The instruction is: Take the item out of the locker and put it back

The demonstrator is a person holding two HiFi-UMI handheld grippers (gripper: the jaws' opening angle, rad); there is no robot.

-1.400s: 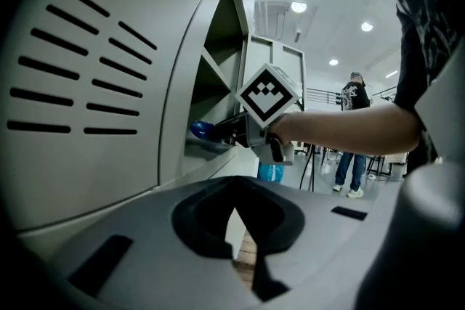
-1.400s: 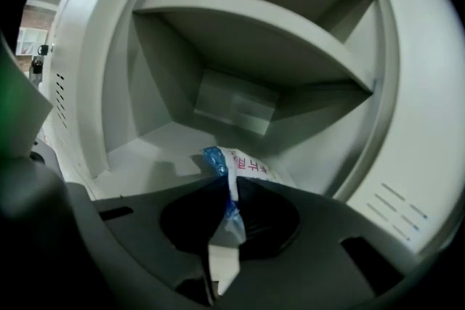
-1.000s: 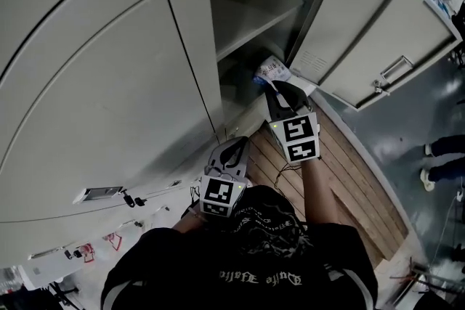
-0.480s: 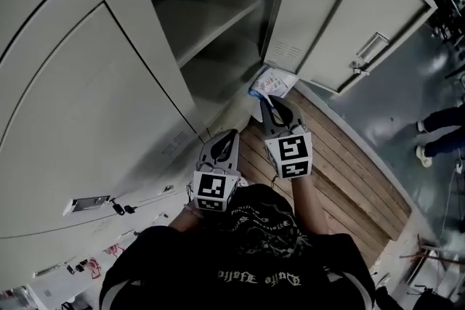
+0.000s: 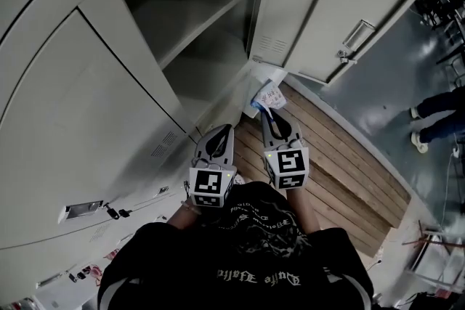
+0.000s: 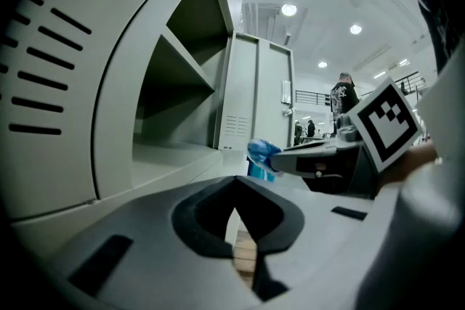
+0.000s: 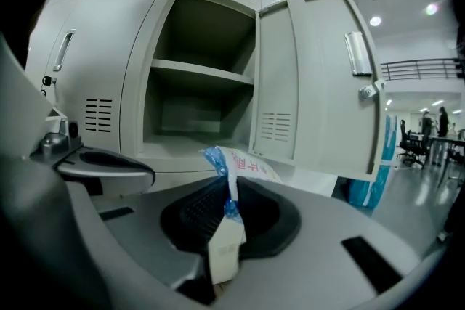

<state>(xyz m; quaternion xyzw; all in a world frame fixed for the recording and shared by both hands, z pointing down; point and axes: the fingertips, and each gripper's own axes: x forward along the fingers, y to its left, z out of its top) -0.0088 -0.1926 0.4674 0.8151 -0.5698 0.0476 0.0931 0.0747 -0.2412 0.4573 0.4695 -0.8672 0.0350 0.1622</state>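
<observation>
Right hand-held gripper (image 5: 267, 111) clamped on white-and-blue plastic packet (image 5: 270, 94) | packet now clear of open grey metal locker (image 5: 190, 63), mid-frame over wooden floor (image 5: 341, 170) | left hand-held gripper (image 5: 221, 133) closed, empty | withdrawal done; return pending

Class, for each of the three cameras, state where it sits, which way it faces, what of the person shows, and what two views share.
Head view: on the head, facing steeply down at the open locker; shows torso, left claw, right claw.
Left gripper view: on that claw, facing the locker past its shut jaws.
Right gripper view: likewise, its jaws clamping the packet.
Shared: locker, packet.
</observation>
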